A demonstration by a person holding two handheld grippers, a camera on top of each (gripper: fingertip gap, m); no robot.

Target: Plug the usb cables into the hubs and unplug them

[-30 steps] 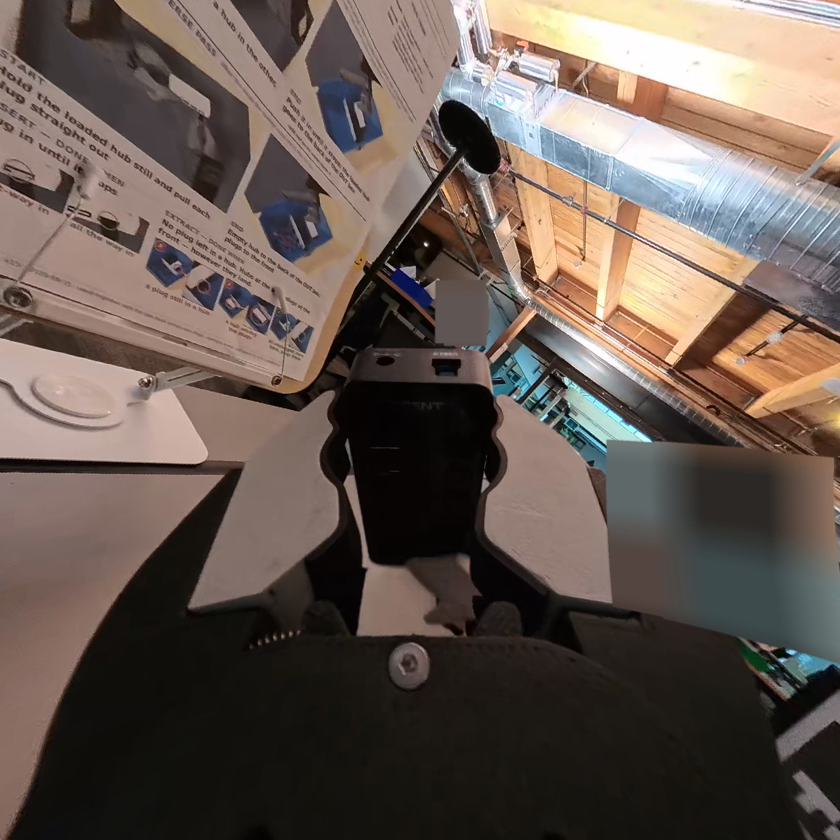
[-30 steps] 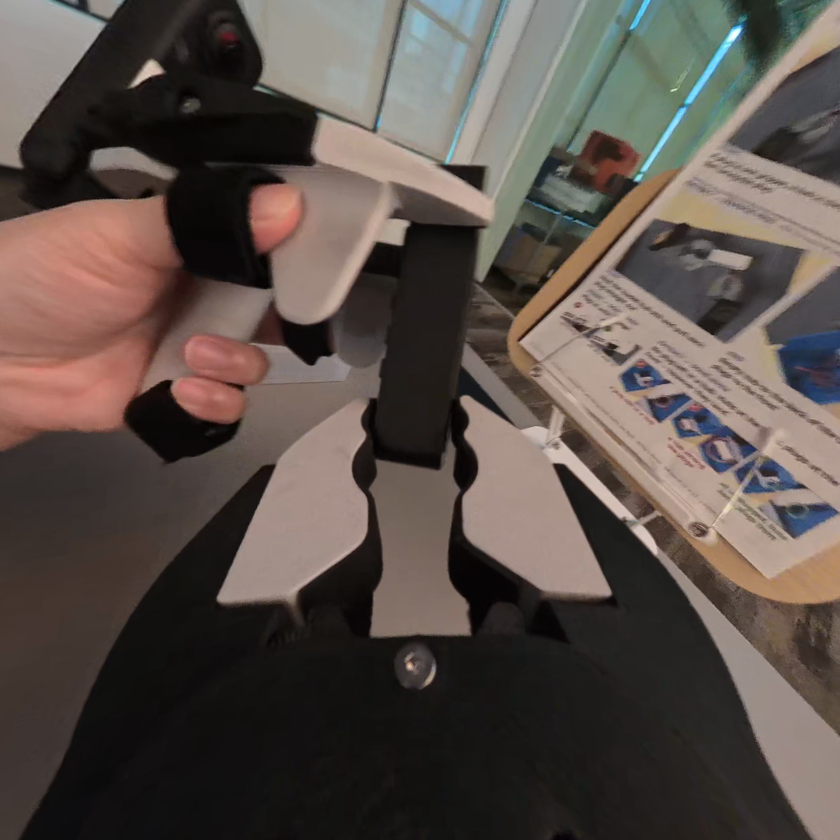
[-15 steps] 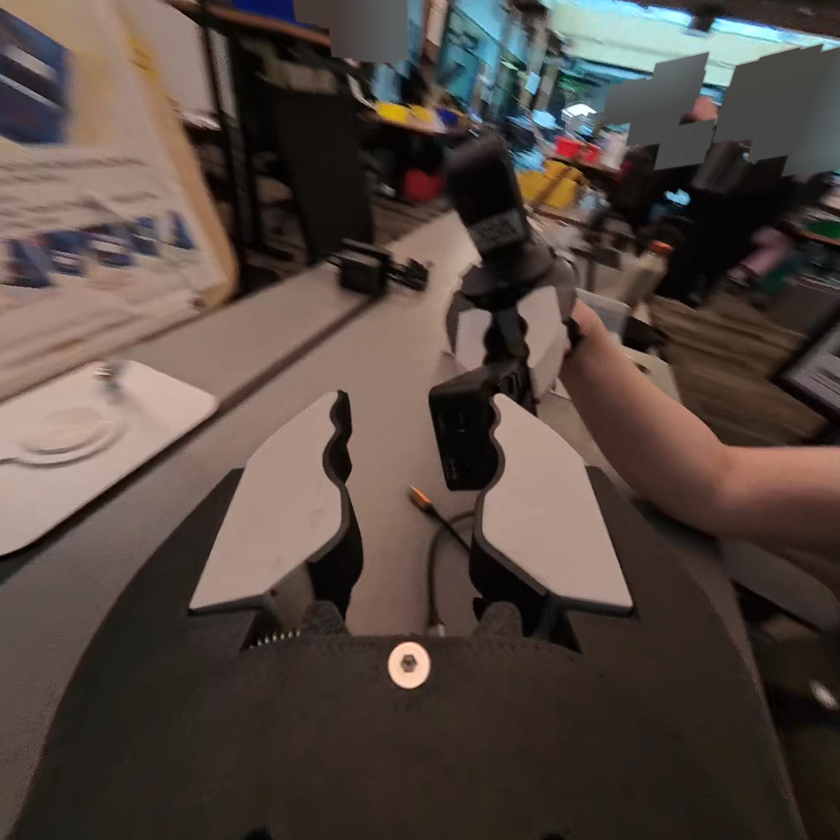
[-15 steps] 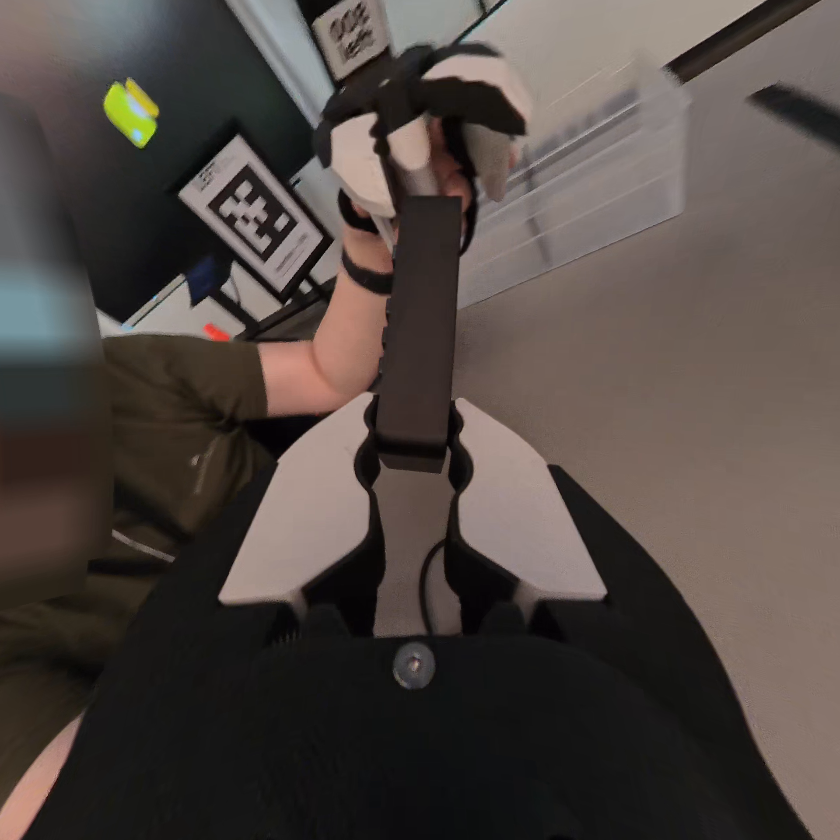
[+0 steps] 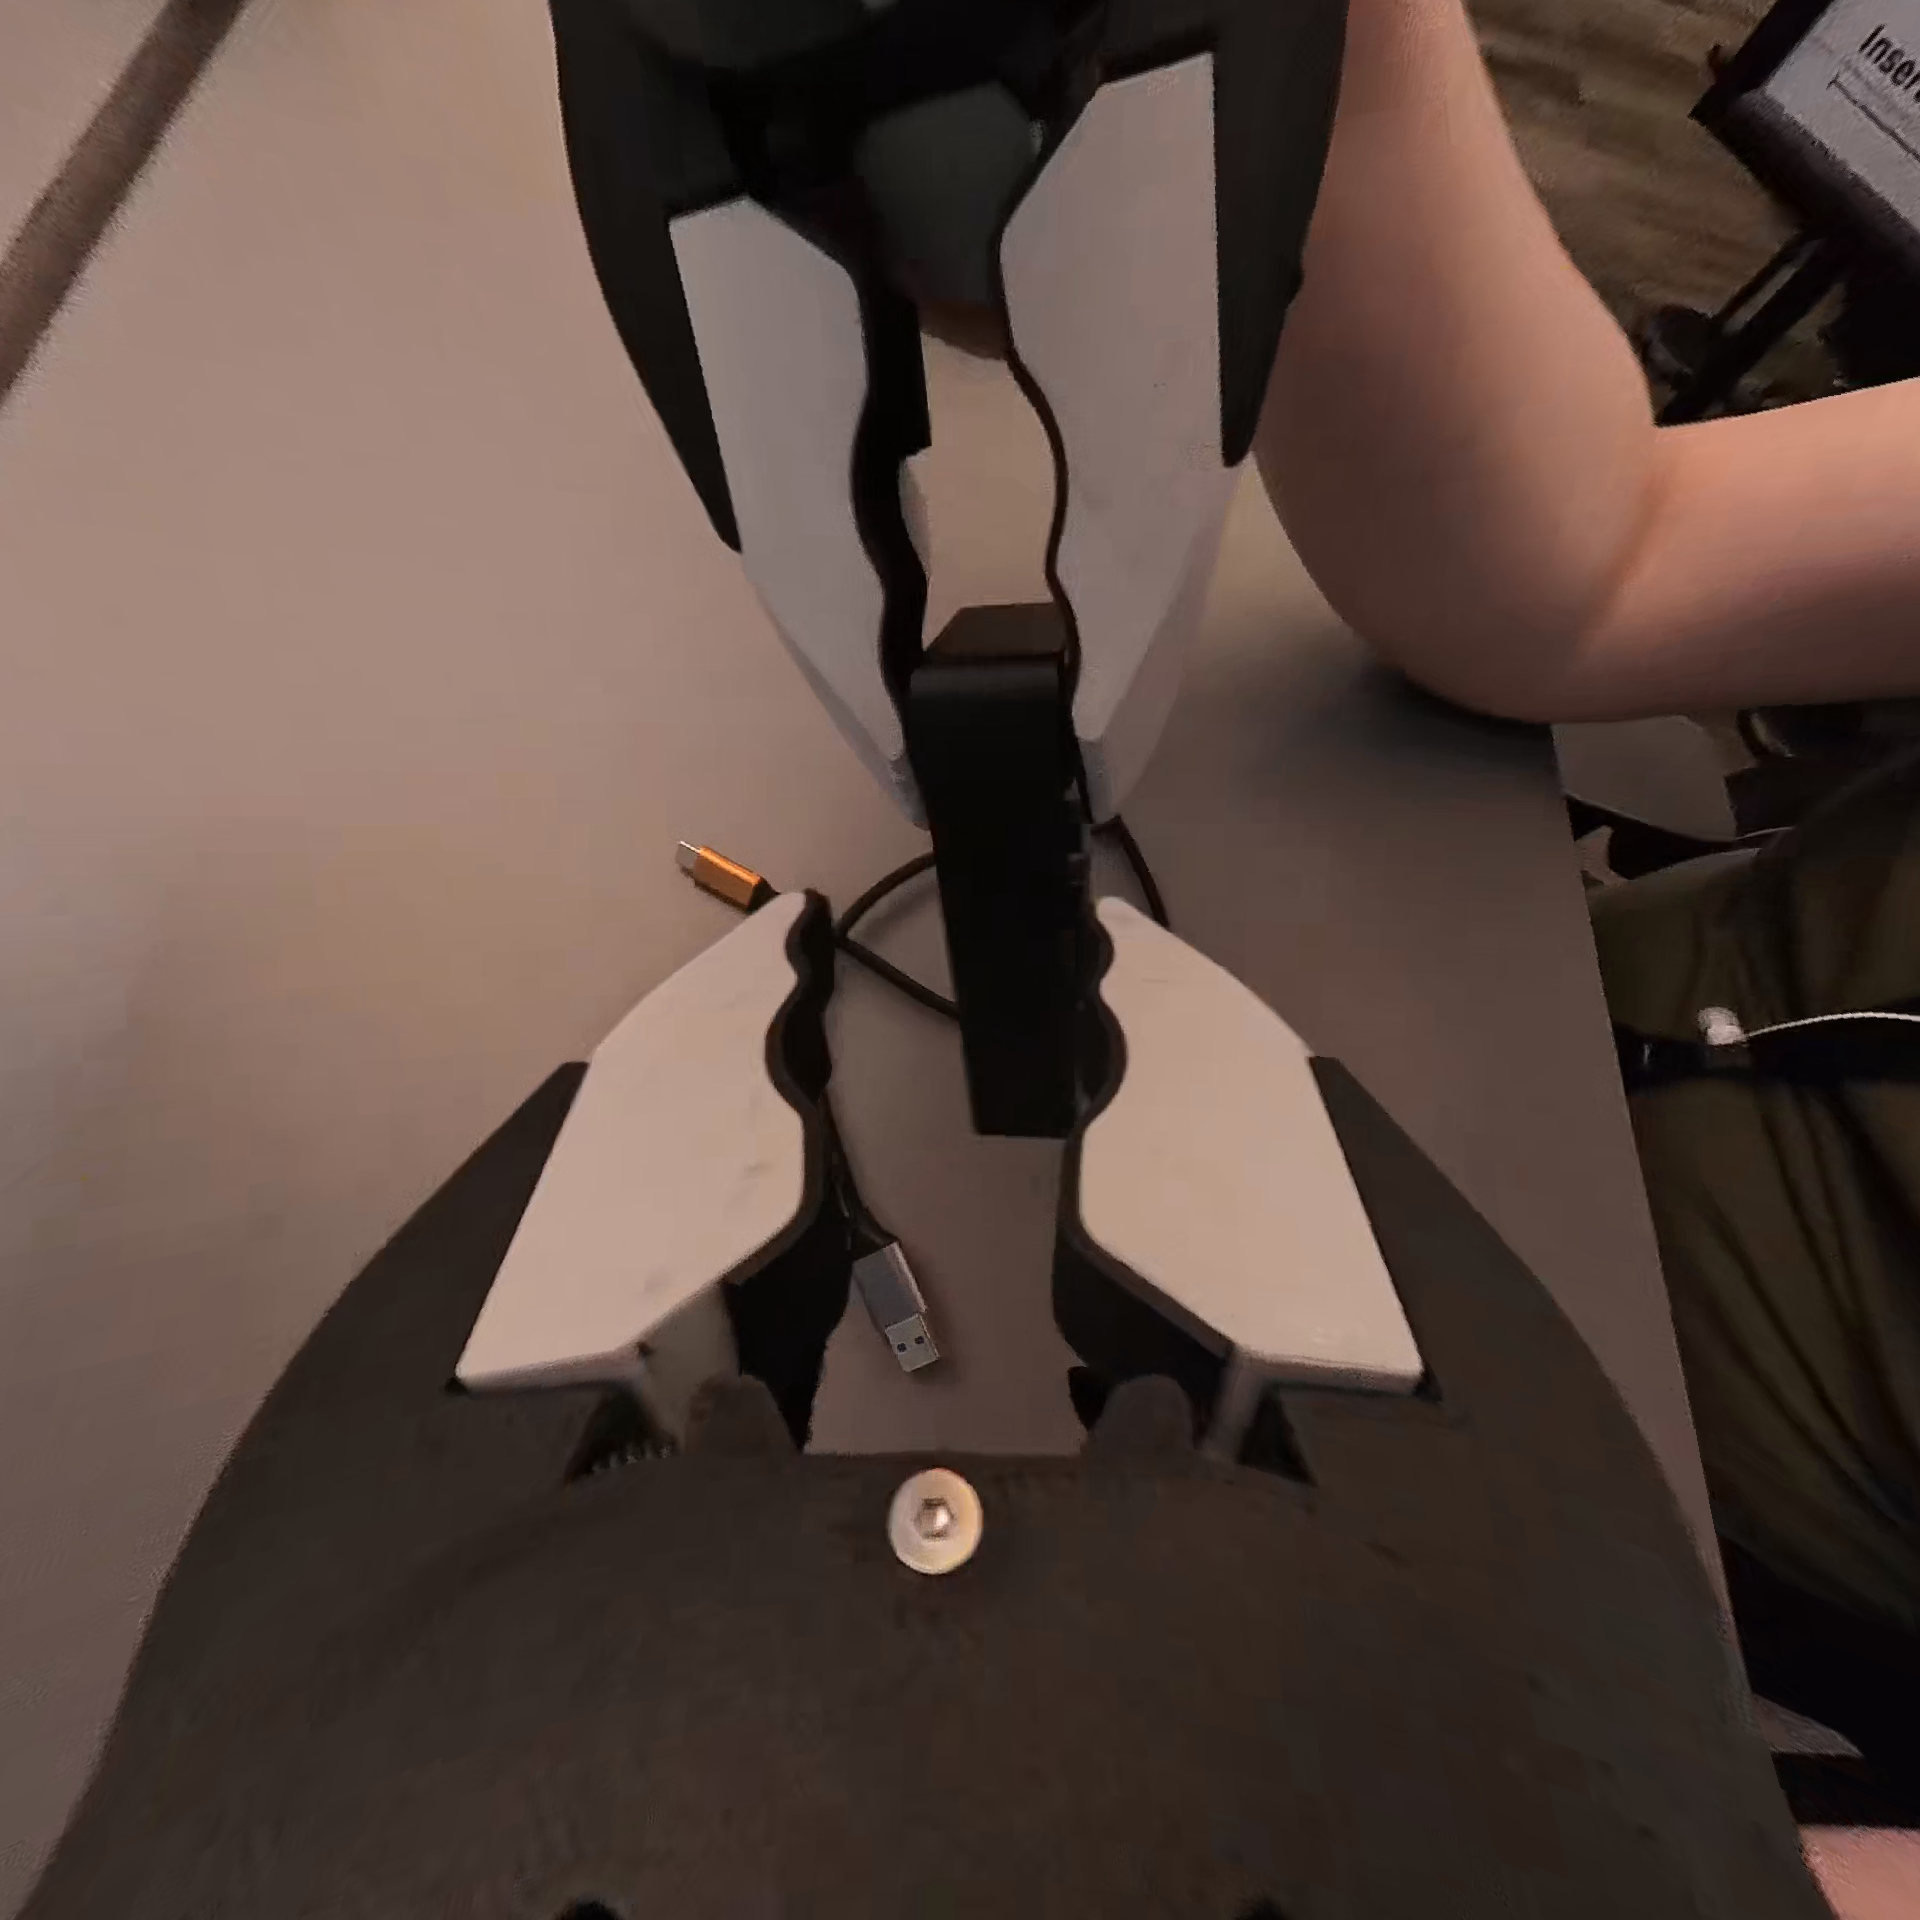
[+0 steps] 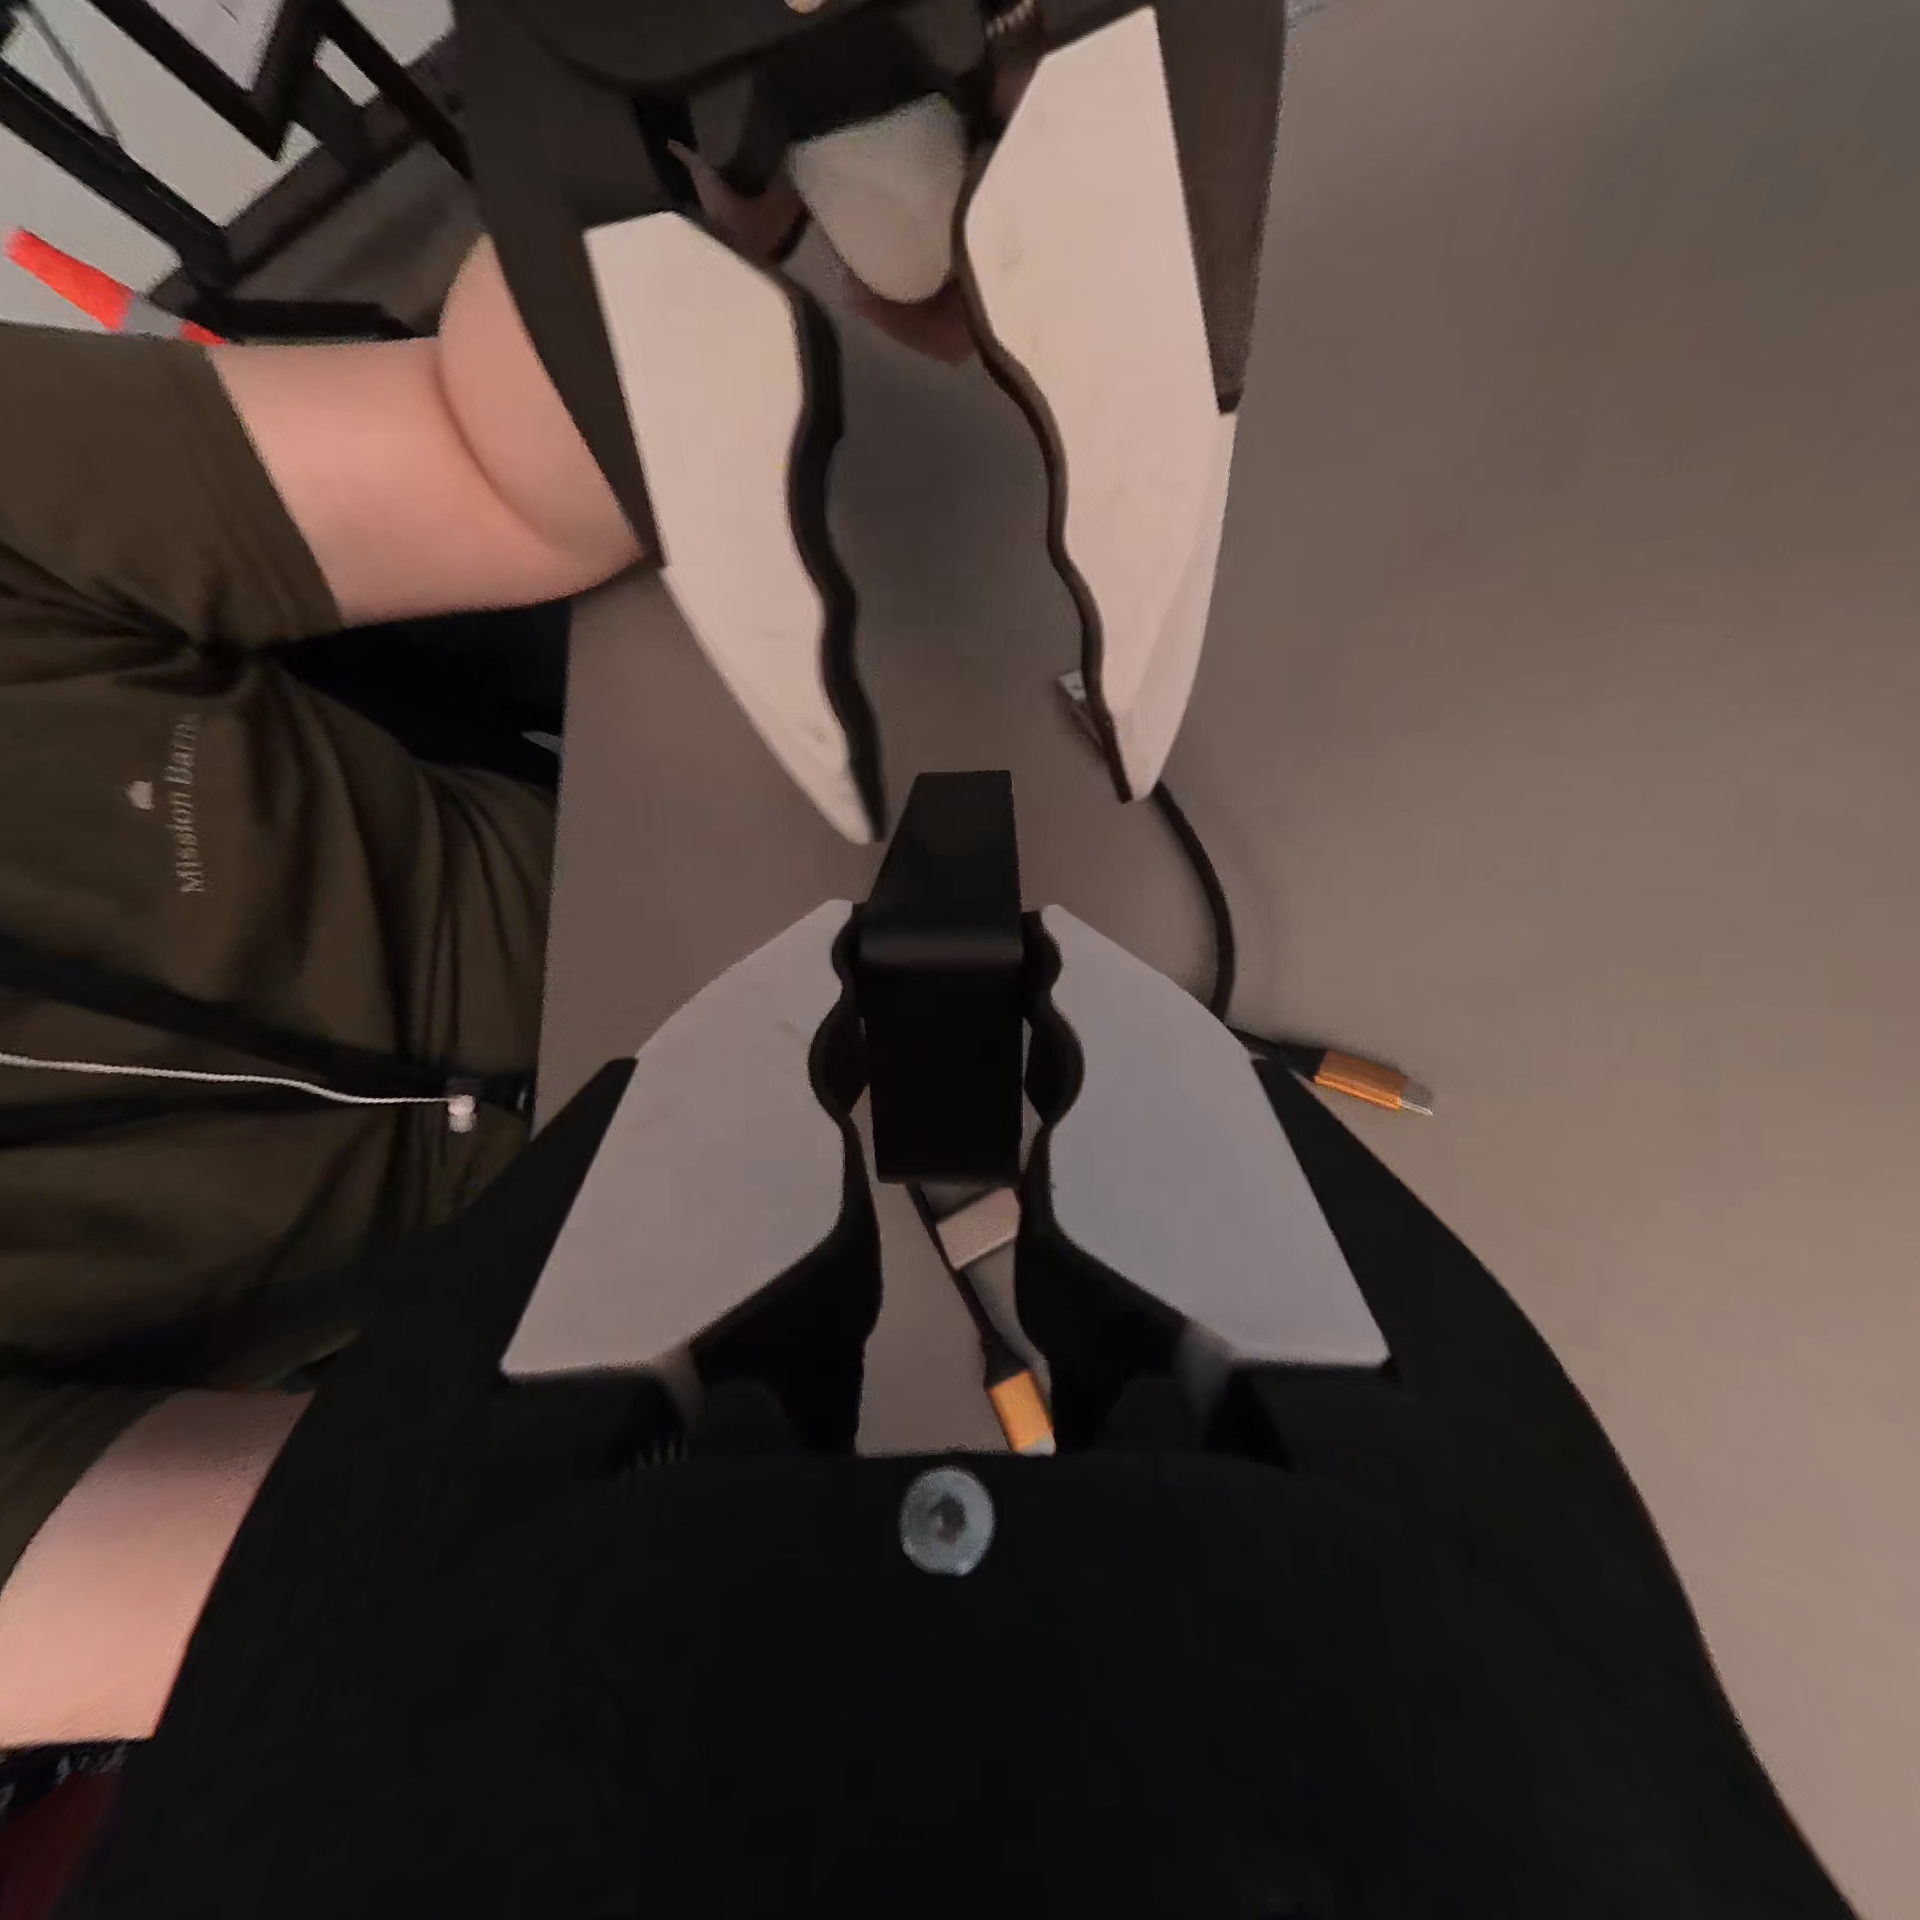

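A black USB hub (image 6: 945,1039) is clamped at one end in my right gripper (image 6: 945,914), which is shut on it above the grey table (image 6: 1558,623). In the left wrist view the hub (image 5: 1003,935) runs from the right gripper (image 5: 1003,810) down between my left gripper's (image 5: 956,914) open jaws, close against its right finger (image 5: 1195,1122). The left gripper (image 6: 997,805) also shows open opposite in the right wrist view. Loose cables lie below: an orange plug (image 5: 722,876), a silver USB plug (image 5: 904,1320), a second orange plug (image 6: 1018,1408).
The person's bare forearm (image 5: 1507,416) and olive shirt (image 5: 1766,1247) are at the right of the left wrist view, past the table edge (image 5: 1569,831). A black stand with a sign (image 5: 1849,125) is at the far right. My two grippers' fingertips are within a few centimetres of each other. The orange plug (image 5: 722,876) is about 12 centimetres from both grippers' fingertips. Seen from the right wrist view (image 6: 1363,1078) as well.
My left gripper has opened and let go of the hub it held a second ago. Both grippers have swung from pointing up to looking down at the table, with the hub in the right one.
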